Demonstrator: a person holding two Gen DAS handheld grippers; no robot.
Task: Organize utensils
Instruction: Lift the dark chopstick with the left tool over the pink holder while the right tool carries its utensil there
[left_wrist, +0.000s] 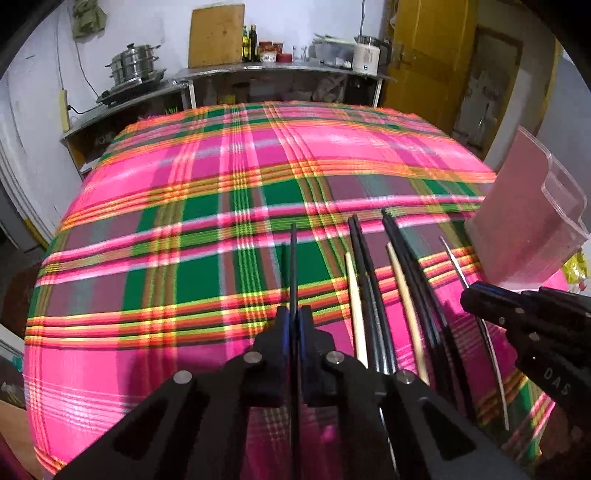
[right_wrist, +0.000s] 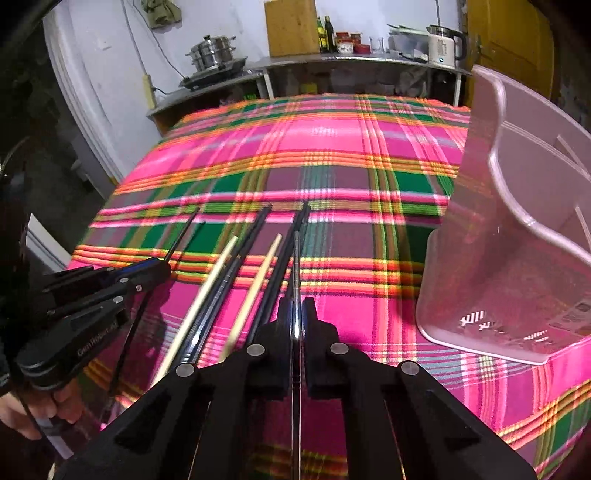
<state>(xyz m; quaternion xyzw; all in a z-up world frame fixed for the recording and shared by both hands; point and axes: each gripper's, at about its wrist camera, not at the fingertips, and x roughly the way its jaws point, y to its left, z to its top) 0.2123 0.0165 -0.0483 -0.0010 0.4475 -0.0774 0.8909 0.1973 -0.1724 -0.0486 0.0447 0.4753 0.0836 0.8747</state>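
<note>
Counter draped in pink, green and orange plaid cloth, woven, slightly fuzzy. Pink translucent plastic bin, curved rim, stands at right edge. Loose chopsticks lie fanned between the tools: black pairs and pale wooden ones. Left tool clenched on a thin black chopstick. Right tool clenched on a shiny metal chopstick.

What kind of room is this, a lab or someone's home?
Most likely a home kitchen. A steel counter runs along the back wall with a stacked steamer pot, oil bottles and an electric kettle, and a plaid cloth covers the table in front.
</note>
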